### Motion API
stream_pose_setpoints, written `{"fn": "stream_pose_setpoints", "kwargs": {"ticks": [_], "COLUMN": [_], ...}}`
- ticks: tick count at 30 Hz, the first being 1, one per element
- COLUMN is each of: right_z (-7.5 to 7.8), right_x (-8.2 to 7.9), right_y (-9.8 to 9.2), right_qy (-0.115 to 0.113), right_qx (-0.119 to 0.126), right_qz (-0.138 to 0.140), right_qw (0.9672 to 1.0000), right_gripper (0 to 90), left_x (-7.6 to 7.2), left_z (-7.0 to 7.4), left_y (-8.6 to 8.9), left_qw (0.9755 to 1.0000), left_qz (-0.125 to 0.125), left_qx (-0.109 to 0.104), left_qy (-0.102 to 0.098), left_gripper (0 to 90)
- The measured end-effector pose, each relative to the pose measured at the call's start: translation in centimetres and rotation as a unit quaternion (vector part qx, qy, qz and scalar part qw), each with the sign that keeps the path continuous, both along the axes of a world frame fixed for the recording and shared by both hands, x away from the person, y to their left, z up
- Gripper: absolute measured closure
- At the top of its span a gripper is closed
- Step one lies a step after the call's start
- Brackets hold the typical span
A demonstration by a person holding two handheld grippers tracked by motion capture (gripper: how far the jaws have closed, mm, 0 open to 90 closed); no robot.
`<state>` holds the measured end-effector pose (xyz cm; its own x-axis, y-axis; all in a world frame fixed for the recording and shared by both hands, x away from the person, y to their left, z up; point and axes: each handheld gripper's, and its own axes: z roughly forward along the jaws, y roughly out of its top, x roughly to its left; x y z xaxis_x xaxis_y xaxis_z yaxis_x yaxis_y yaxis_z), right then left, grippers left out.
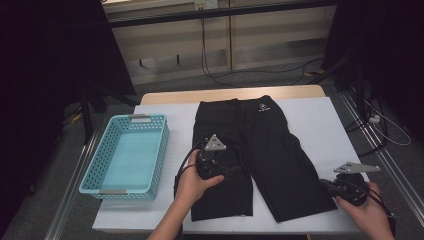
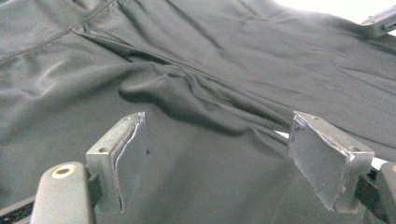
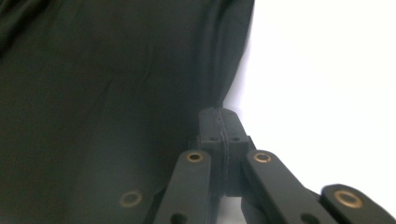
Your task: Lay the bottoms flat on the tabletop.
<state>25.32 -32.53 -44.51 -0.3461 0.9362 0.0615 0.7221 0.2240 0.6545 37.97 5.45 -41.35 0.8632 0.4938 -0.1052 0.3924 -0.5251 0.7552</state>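
Black shorts [image 1: 260, 145] lie flat on the white table cover [image 1: 320, 125], waistband at the far end and legs toward me. My left gripper [image 1: 231, 167] hovers over the left leg beside the crotch. In the left gripper view its grey pads [image 2: 133, 154] stand wide apart above a fold of the shorts [image 2: 187, 70], with nothing between them. My right gripper [image 1: 324, 184] sits at the outer hem corner of the right leg. In the right gripper view its jaws [image 3: 219, 112] are pressed together where the edge of the shorts [image 3: 93, 93] runs into their tips.
A turquoise perforated basket [image 1: 90, 170] stands empty at the table's left. White cover shows to the right of the shorts [image 3: 327, 70]. Beyond the table's far edge are floor cables [image 1: 220, 75] and dark stands at both sides.
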Motion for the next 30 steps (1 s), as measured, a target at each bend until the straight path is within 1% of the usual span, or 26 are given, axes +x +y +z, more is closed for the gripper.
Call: {"fn": "stream_pose_setpoints", "kwargs": {"ticks": [3, 4, 5, 7, 8, 9, 10, 11, 12, 13, 14, 15, 16, 17, 18, 19, 21, 23, 26, 28, 29, 30], "right_z": [0.1, 0.1, 0.1, 0.2, 0.3, 0.5, 0.6, 0.7, 0.9, 1.0, 1.1, 1.2, 1.2, 1.2, 1.1, 1.1, 0.9, 0.6, 0.0, -0.4, -0.6, -0.9], "right_x": [-0.8, -1.0, -1.0, -0.7, -0.4, 0.1, 0.7, 1.3, 2.4, 3.3, 4.2, 5.0, 5.9, 7.2, 8.1, 8.7, 10.2, 11.6, 12.8, 13.2, 13.5, 13.7], "right_y": [-0.1, -0.1, -0.1, 0.0, 0.0, 0.1, 0.1, 0.1, 0.1, 0.1, 0.1, 0.2, 0.3, 0.6, 0.8, 1.0, 1.5, 2.0, 2.1, 2.0, 2.0, 1.9], "right_qy": [0.006, 0.005, 0.005, 0.002, -0.004, -0.007, -0.012, -0.022, -0.032, -0.036, -0.046, -0.054, -0.057, -0.059, -0.064, -0.062, -0.063, -0.058, -0.053, -0.047, -0.042, -0.034], "right_qx": [0.005, 0.007, 0.005, -0.007, -0.013, -0.012, -0.011, -0.015, -0.019, -0.014, -0.012, -0.013, -0.011, -0.001, 0.003, 0.003, -0.005, -0.018, -0.007, -0.001, -0.003, -0.001], "right_qz": [0.009, 0.013, 0.014, 0.013, 0.009, 0.010, 0.010, 0.006, 0.003, -0.001, -0.005, -0.004, -0.006, -0.008, -0.007, -0.010, -0.013, -0.011, -0.014, -0.018, -0.021, -0.024], "right_qw": [0.9999, 0.9999, 0.9999, 0.9999, 0.9999, 0.9998, 0.9998, 0.9996, 0.9993, 0.9993, 0.9989, 0.9985, 0.9983, 0.9982, 0.9979, 0.9980, 0.9979, 0.9981, 0.9985, 0.9987, 0.9989, 0.9991], "right_gripper": [90.0, 90.0, 87.1, 74.1, 72.6, 71.8, 68.7, 64.3, 63.8, 63.0, 60.4, 59.8, 59.2, 57.6, 58.6, 58.7, 59.4, 62.1, 63.9, 65.5, 65.8, 68.7], "left_x": [0.2, 0.2, 0.2, 0.3, 0.3, 0.3, 0.3, 0.3, 0.3, 0.4, 0.4, 0.5, 0.6, 0.6, 0.6, 0.6, 0.6, 0.7, 0.7, 0.7, 0.7, 0.8], "left_z": [-0.1, -0.2, -0.2, -0.2, -0.2, -0.2, -0.3, -0.3, -0.4, -0.4, -0.5, -0.4, -0.4, -0.4, -0.4, -0.3, -0.2, -0.2, -0.3, -0.4, -0.6, -0.6], "left_y": [0.2, 0.2, 0.2, 0.2, 0.2, 0.2, 0.2, 0.3, 0.4, 0.5, 0.6, 0.8, 1.0, 1.2, 1.3, 1.5, 1.8, 2.1, 2.3, 2.5, 2.6, 2.7], "left_qw": [1.0000, 1.0000, 1.0000, 1.0000, 1.0000, 1.0000, 1.0000, 1.0000, 0.9999, 0.9999, 0.9999, 0.9999, 0.9999, 0.9998, 0.9998, 0.9998, 0.9997, 0.9996, 0.9995, 0.9994, 0.9993, 0.9992], "left_qz": [0.005, 0.007, 0.005, 0.004, 0.004, 0.004, 0.005, 0.006, 0.006, 0.008, 0.009, 0.011, 0.014, 0.015, 0.018, 0.018, 0.023, 0.025, 0.030, 0.033, 0.035, 0.035], "left_qx": [-0.001, 0.000, 0.001, 0.003, 0.003, 0.003, 0.002, 0.004, 0.007, 0.006, 0.006, 0.008, 0.006, 0.011, 0.008, 0.009, 0.009, 0.008, 0.010, 0.010, 0.011, 0.012], "left_qy": [0.001, 0.002, 0.003, 0.004, 0.004, 0.005, 0.004, 0.004, 0.006, 0.005, 0.006, 0.007, 0.007, 0.007, 0.007, 0.006, 0.002, 0.004, 0.005, 0.008, 0.009, 0.011], "left_gripper": [21.1, 21.2, 21.1, 21.2, 21.2, 21.1, 21.1, 20.8, 20.3, 20.2, 20.1, 19.8, 19.6, 19.3, 19.2, 19.2, 19.2, 19.1, 19.1, 19.1, 19.1, 19.1]}}
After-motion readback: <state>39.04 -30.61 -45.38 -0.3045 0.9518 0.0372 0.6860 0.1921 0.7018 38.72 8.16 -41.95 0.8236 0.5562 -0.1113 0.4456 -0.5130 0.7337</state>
